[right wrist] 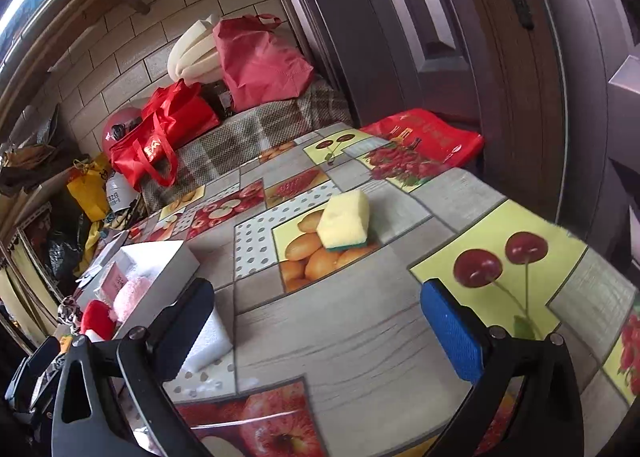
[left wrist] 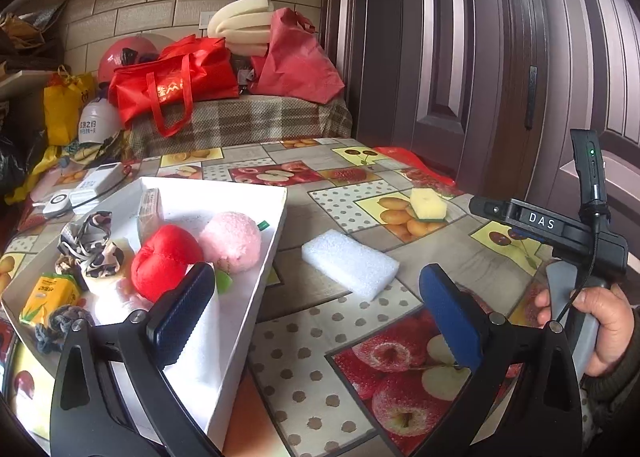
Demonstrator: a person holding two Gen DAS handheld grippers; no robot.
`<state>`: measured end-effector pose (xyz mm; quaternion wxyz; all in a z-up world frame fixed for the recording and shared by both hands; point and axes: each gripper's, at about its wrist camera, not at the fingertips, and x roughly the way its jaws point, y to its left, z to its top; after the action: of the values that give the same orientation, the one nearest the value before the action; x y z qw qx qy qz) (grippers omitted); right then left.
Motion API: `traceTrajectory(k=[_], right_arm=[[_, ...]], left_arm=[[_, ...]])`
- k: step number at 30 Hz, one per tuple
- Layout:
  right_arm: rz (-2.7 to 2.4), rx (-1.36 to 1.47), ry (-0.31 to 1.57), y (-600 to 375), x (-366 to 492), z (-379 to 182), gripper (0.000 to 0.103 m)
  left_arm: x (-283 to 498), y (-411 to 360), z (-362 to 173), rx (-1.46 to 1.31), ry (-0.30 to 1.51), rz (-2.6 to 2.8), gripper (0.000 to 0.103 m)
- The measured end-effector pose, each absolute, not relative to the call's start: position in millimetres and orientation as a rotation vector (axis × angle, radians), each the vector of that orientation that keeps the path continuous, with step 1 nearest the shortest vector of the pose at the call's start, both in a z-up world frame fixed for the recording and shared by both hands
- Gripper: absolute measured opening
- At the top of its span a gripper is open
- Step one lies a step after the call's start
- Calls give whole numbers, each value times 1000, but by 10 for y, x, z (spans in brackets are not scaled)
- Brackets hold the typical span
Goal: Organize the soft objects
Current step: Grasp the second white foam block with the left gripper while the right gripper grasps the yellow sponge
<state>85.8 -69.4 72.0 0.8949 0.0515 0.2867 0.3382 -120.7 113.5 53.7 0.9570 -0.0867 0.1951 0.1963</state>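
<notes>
We hold both tools wide open w/ nothing gripped: left tool [left wrist: 316, 321] low-centre over the tabletop [left wrist: 320, 357], white foam block [left wrist: 350, 269] mid-frame beside the white tray [left wrist: 276, 217] w/ red plush [left wrist: 164, 265], yellow sponge [right wrist: 345, 225] centre of right view ahead of right tool [right wrist: 320, 337].

Left gripper [left wrist: 316, 317] wide open, empty; right gripper [right wrist: 320, 329] wide open, empty.

White foam block [left wrist: 350, 263] lies beside white tray [left wrist: 256, 257].
</notes>
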Motion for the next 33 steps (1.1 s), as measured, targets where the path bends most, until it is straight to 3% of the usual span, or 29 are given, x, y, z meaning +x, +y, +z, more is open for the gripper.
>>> traceTrajectory(k=[8, 27, 28, 31, 32, 33], right_arm=[[541, -146, 677, -651, 1622, 637, 103], [580, -27, 723, -814, 1753, 602, 103], [600, -34, 742, -766, 1771, 585, 103], [669, -76, 773, -537, 1809, 567, 103], [685, -99, 760, -443, 1805, 586, 103], [701, -130, 740, -338, 1788, 605, 103]], left_arm=[[-852, 1087, 440, -212, 504, 394, 103], [260, 1119, 169, -329, 746, 555, 102], [337, 1145, 134, -328, 778, 562, 101], [464, 1189, 65, -292, 832, 543, 75], [489, 1169, 65, -252, 838, 524, 61], [493, 1169, 66, -229, 840, 507, 61]])
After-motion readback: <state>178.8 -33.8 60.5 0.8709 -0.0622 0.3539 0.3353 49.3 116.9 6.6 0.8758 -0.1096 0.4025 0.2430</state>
